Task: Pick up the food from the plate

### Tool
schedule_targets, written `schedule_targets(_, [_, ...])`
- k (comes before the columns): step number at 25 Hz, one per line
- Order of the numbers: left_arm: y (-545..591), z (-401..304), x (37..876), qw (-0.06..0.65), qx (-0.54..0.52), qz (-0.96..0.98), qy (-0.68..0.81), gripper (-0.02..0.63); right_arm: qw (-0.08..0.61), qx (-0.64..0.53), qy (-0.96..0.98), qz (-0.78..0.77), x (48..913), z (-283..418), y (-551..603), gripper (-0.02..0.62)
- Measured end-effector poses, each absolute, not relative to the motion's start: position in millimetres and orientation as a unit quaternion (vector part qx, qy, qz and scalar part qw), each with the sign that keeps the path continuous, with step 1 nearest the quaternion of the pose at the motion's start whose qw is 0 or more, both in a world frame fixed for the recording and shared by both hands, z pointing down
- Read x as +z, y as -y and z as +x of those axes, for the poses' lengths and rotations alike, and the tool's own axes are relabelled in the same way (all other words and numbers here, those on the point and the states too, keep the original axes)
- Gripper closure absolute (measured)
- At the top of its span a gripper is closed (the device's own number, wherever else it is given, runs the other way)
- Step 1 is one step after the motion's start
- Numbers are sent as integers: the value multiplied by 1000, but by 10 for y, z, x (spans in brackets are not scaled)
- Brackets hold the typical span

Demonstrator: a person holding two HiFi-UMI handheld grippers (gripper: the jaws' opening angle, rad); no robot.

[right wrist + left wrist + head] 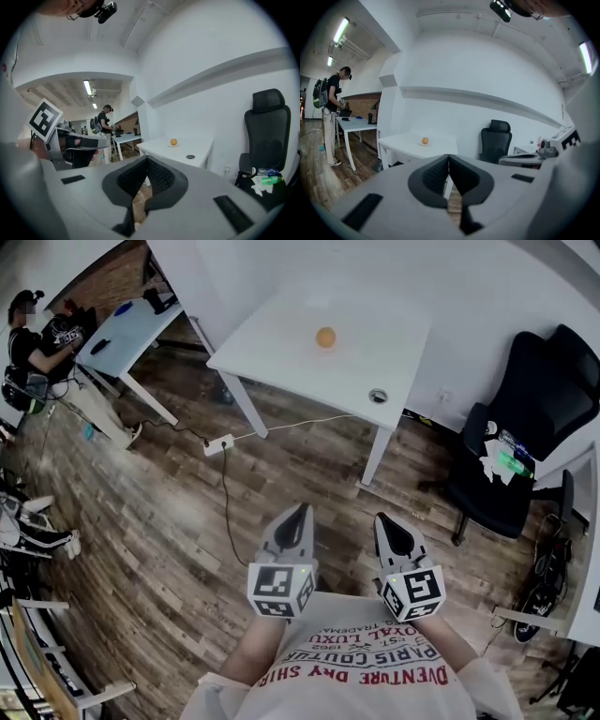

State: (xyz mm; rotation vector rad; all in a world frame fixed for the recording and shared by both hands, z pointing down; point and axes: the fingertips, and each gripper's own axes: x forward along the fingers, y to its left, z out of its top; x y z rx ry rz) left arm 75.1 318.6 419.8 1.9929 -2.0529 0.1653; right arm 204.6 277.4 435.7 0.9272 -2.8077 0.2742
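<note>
Wood flooring (169, 521) is lying between the person and a white table (281, 348) set against the wall, and nothing of the task is being handled yet. The left hand-held gripper (301, 511) is being held close to the chest, its jaws pressing together with nothing between them. The right hand-held gripper (382, 519) is sitting just beside it, likewise closed and empty, its two pads meeting at the tip in its own view. Both are pointing forward toward the table, well apart from it.

The food (325, 337), a small round orange thing, is resting on a plate (425, 144) near the middle of the table, away from every edge. A round hole (378, 396) is showing near the table's near right corner. A black chair (525, 418) is standing off the right end, and a cable (223, 488) is trailing over the floor by the near left leg.

By my reading, the step in hand is the approach, and the pick itself is not yet starting. The next move is calling for walking up to the near edge, stepping clear of the cable, and opening one hand-held gripper wide enough for the round food. That gripper is then needing to come down so its jaws are straddling the food from two sides above the plate. Being round, the food is likely to roll if one pad is nudging it first.
</note>
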Motion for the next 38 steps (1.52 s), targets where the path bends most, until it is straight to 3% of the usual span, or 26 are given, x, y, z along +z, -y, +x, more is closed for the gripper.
schedule_targets(11, [-1893,-730,4163,167,53,725,665,600,114,105,918,364,4334,649,-1798,586])
schedule_targets(20, [-1116,-1786,4015,140,76,764,625,598,104,103,906,397,4219,-502,-1038,586])
schedule_targets(31, [-641,-2260,4430,176,87,757,623,599,140,140,888,414,4575,-774,-471,586])
schedule_targets(38, [-24,-2317,4338,159,94,752,632,600,122,137,900,396,4526,-929,241,586])
